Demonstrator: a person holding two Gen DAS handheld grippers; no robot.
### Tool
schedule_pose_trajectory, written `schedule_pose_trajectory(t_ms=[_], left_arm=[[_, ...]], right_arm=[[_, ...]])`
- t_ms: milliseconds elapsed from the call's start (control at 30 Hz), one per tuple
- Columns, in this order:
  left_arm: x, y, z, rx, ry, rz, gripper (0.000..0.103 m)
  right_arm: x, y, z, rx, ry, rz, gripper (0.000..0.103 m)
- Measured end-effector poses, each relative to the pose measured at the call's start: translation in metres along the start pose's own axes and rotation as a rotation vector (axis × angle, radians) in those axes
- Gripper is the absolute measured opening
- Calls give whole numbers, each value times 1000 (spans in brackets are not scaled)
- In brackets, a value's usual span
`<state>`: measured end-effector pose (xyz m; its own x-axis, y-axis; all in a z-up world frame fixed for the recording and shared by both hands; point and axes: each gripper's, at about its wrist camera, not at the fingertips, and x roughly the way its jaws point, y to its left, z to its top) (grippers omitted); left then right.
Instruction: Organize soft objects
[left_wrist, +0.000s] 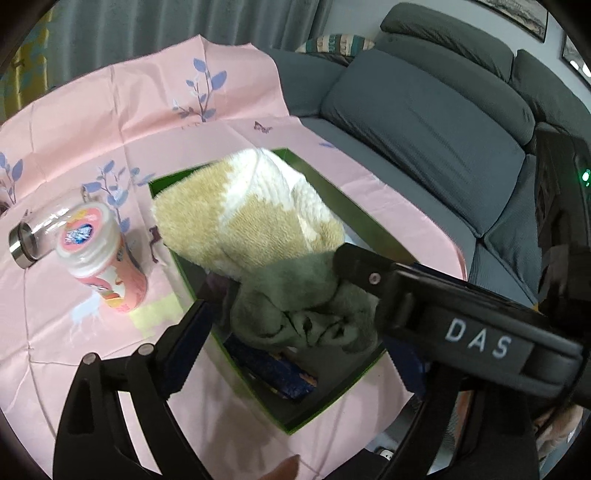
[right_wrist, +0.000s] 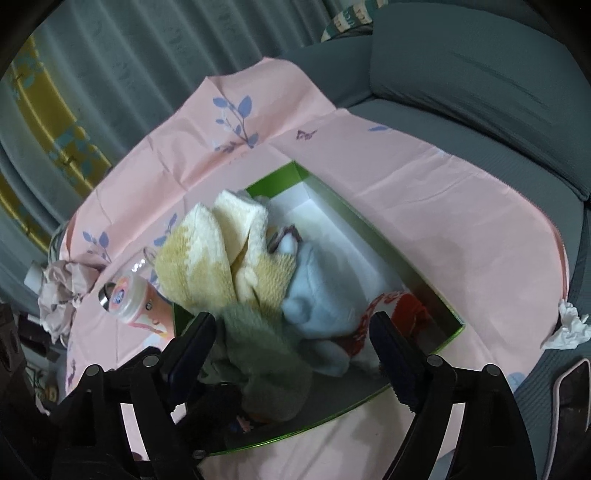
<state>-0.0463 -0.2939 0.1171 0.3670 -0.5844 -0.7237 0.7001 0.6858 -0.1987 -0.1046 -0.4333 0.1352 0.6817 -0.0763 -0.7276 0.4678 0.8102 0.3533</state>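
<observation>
Green sock (right_wrist: 258, 354) lies bunched in the box (right_wrist: 424, 280); both the left gripper (left_wrist: 295, 306) and the right gripper (right_wrist: 291, 332) hang wide, so lower, pinch its middle, then tuck flat.

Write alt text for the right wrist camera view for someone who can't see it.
An open green box on a pink floral cloth holds a tan-and-cream towel, a green cloth, a pale blue plush and a red-and-white item. The open right gripper hovers over them. A pink canister lies left of the box.
</observation>
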Motion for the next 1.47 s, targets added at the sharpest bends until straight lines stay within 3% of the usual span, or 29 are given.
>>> schedule_pose_trajectory(t_ms=[67,133,500,733,1467], left_arm=[[-8,2,1,-2,-23,10,90],[-17,3,1,-6,-49,32,103],[-52,3,-5,-18,-144,81,102],[-62,5,-8,-19,-160,107,102],[-69,10,-13,-26,-188,146,102]], right_arm=[[-5,-1,0,3,-17,2,88],[-11,-1,0,8,-36,10,88],[-48,8,-3,-26,-142,7,89],[-63,17,-6,-58,-190,11,94],[-60,30,-9,-106,-178,8,94]])
